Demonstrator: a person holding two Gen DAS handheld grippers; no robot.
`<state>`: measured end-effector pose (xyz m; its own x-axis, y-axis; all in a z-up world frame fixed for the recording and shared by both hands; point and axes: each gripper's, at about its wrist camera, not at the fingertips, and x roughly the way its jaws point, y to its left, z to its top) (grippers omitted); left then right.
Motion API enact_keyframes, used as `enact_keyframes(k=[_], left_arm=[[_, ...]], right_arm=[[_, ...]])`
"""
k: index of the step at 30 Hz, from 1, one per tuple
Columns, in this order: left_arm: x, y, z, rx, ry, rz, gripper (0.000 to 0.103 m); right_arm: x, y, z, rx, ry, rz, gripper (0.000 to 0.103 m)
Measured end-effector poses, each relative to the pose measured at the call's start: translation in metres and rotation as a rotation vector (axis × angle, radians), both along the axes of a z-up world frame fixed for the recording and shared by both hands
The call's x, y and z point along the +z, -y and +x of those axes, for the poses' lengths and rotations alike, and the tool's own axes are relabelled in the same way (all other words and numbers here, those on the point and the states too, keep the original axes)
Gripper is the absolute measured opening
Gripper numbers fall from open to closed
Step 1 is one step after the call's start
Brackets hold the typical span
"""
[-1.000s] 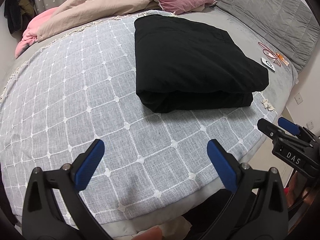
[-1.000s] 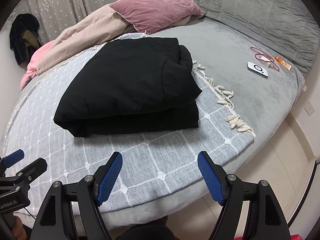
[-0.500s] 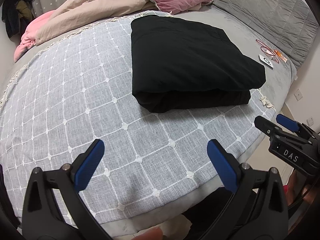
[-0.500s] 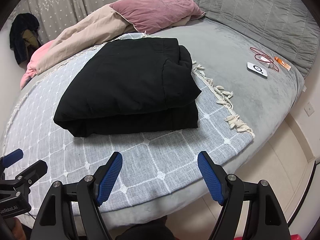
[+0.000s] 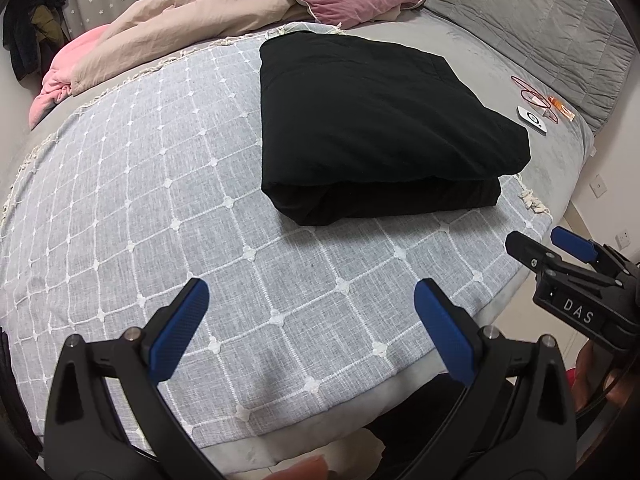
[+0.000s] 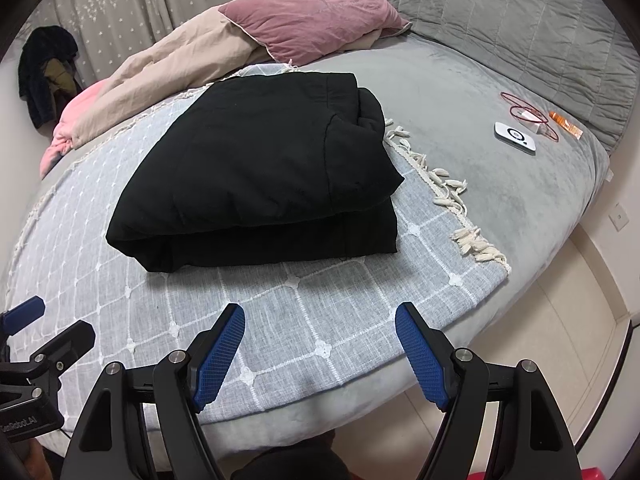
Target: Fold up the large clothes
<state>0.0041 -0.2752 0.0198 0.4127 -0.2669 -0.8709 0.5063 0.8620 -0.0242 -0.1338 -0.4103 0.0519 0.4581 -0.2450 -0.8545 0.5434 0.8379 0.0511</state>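
A black garment lies folded into a thick rectangle on a grey-blue checked throw spread over the round bed. My left gripper hangs open over the throw's near edge, well short of the garment, with nothing between its blue pads. My right gripper is likewise open and empty, held in front of the garment's folded edge. Each gripper shows at the side of the other's view: the right gripper and the left gripper.
A pink pillow and a beige duvet lie at the back. A white device, a red cable and an orange tube lie on the grey sheet at right. Dark clothes hang by the curtain. The floor is below right.
The left wrist view shifted slightly left, then back. The garment and both grippers' jaws look the same.
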Motion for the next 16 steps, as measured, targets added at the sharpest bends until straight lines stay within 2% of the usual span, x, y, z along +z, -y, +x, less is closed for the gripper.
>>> enact_keyframes(k=[8, 16], left_arm=[[-0.0004, 0.0031, -0.0013, -0.004, 0.012, 0.016, 0.102], [-0.0054, -0.0005, 0.0044, 0.014, -0.011, 0.006, 0.102]], right_arm=[[-0.0008, 0.0008, -0.0002, -0.001, 0.001, 0.004, 0.079], [-0.0043, -0.0002, 0.0028, 0.002, -0.009, 0.006, 0.079]])
